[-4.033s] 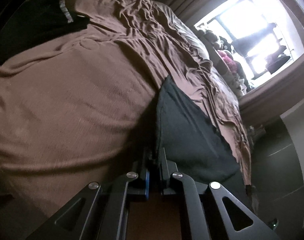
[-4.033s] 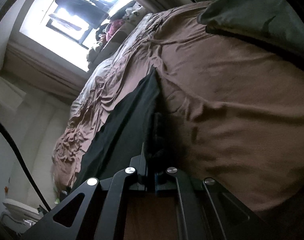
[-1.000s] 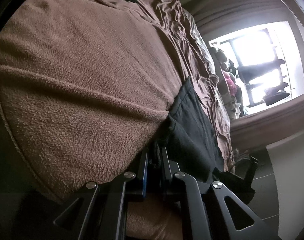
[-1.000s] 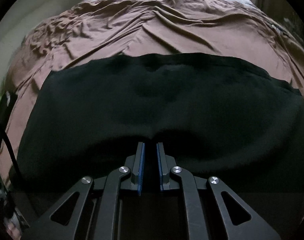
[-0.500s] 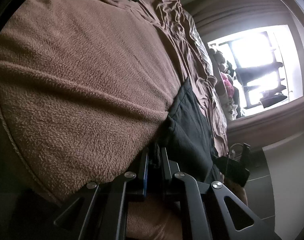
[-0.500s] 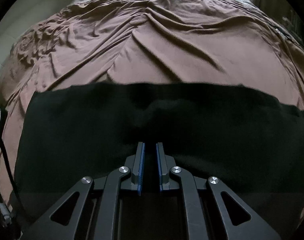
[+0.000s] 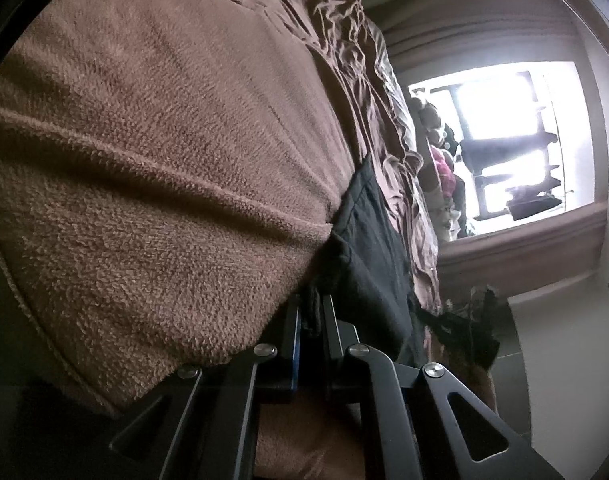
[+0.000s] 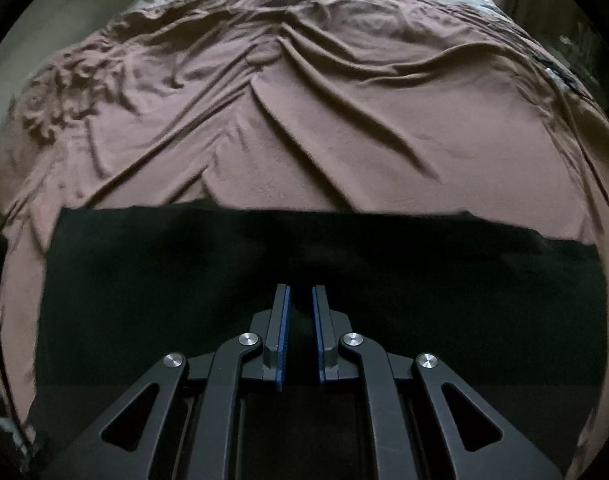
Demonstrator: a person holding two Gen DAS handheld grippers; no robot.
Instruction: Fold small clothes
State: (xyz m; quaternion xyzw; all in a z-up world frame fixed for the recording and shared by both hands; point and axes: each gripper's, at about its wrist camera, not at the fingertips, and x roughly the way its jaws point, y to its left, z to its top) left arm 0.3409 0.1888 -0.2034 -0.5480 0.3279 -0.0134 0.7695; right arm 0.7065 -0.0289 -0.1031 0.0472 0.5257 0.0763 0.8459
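Black garment (image 8: 184,300) lies spread on bed's brown blanket (image 8: 344,140). Left gripper (image 7: 313,312) clamped on its edge; right gripper (image 8: 301,300) also nearly closed, pinching its black fabric.

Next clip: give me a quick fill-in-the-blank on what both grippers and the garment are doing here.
1. The garment held by both grippers is ____ in colour.
2. It lies on a ____ blanket.
3. The right gripper is ____ on the garment.
4. Daylight in the left wrist view comes through a ____.

Missing: black; brown; shut; window
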